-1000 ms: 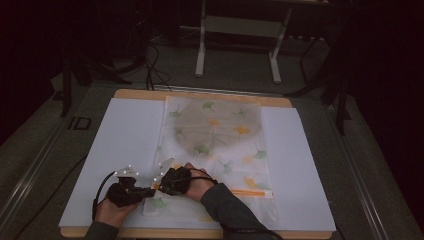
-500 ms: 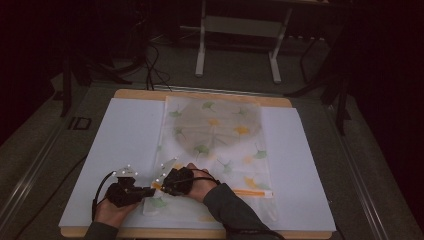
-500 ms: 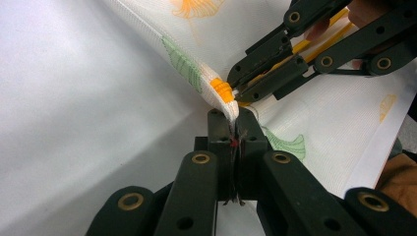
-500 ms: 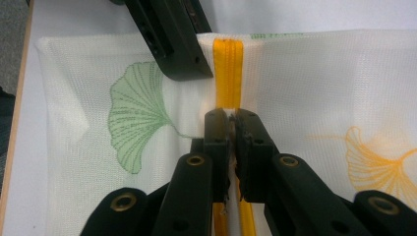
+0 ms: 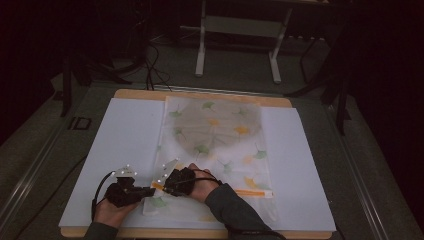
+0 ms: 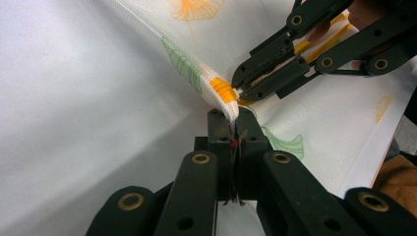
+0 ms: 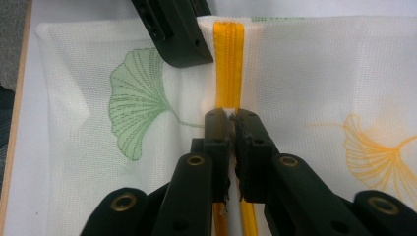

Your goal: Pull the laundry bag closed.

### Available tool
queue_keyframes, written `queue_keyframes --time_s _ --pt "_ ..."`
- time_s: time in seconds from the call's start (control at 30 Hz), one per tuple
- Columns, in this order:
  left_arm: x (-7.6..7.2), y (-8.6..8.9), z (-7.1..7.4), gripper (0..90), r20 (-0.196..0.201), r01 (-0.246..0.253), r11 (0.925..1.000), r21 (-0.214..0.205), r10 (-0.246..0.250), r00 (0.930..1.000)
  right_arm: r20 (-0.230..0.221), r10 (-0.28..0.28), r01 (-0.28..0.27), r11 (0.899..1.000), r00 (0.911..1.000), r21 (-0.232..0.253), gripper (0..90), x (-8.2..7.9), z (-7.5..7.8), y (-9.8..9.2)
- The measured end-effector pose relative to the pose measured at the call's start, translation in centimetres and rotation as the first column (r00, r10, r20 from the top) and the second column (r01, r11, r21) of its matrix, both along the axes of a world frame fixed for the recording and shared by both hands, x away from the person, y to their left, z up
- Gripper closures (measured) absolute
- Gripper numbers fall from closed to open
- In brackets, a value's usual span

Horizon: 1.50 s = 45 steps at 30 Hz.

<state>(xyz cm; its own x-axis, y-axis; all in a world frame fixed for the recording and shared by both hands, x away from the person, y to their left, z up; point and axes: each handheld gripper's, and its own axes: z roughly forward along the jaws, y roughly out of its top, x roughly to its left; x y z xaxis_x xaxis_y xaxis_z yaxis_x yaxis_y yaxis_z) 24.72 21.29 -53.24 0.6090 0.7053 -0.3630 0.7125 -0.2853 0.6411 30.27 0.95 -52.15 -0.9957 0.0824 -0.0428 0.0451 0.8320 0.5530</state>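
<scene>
The high view is dim and grainy: the room beyond the counter sinks into near black, and only the white sheet on it catches soft overhead light, without glare. Both gripper views are bright and evenly lit. There the near black jaws are slightly soft, the mesh weave sharp, and shadows are faint.

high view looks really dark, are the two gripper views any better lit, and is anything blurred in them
High view: dim, the room behind nearly black, the white table cover the brightest area, and the mesh bag soft in detail. Left gripper view: bright and even, the mesh weave crisp near the yellow zipper end, the nearest tool links slightly soft. Right gripper view: well lit, zipper and green leaf print sharp; no glare.
</scene>
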Motion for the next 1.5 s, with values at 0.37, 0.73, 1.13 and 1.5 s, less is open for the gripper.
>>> queue_keyframes --time_s 0.37,0.73,1.13,1.5 --pt "0.0 0.1 0.1 88.1 0.004 -0.001 1.0 -0.007 0.001 1.0 0.002 0.0 0.0 1.0 1.0 -0.011 84.7 0.0 0.1 -0.5" --pt "0.0 0.2 0.1 88.1 0.009 -0.004 0.9999 -0.012 0.004 1.0 0.024 0.006 -0.005 0.999 0.9997 -0.04 84.8 -0.1 0.2 -0.9" --pt "-0.1 0.3 0.1 88.1 0.011 -0.006 0.9999 -0.015 0.007 0.9999 0.018 0.009 -0.008 0.998 0.9998 -0.061 84.9 -0.2 0.3 -1.3" --pt "-0.1 0.4 0.2 88.1 0.016 -0.006 0.9998 -0.018 0.006 0.9998 0.013 0.006 -0.005 0.996 0.9999 -0.094 84.8 -0.3 0.5 -1.9"
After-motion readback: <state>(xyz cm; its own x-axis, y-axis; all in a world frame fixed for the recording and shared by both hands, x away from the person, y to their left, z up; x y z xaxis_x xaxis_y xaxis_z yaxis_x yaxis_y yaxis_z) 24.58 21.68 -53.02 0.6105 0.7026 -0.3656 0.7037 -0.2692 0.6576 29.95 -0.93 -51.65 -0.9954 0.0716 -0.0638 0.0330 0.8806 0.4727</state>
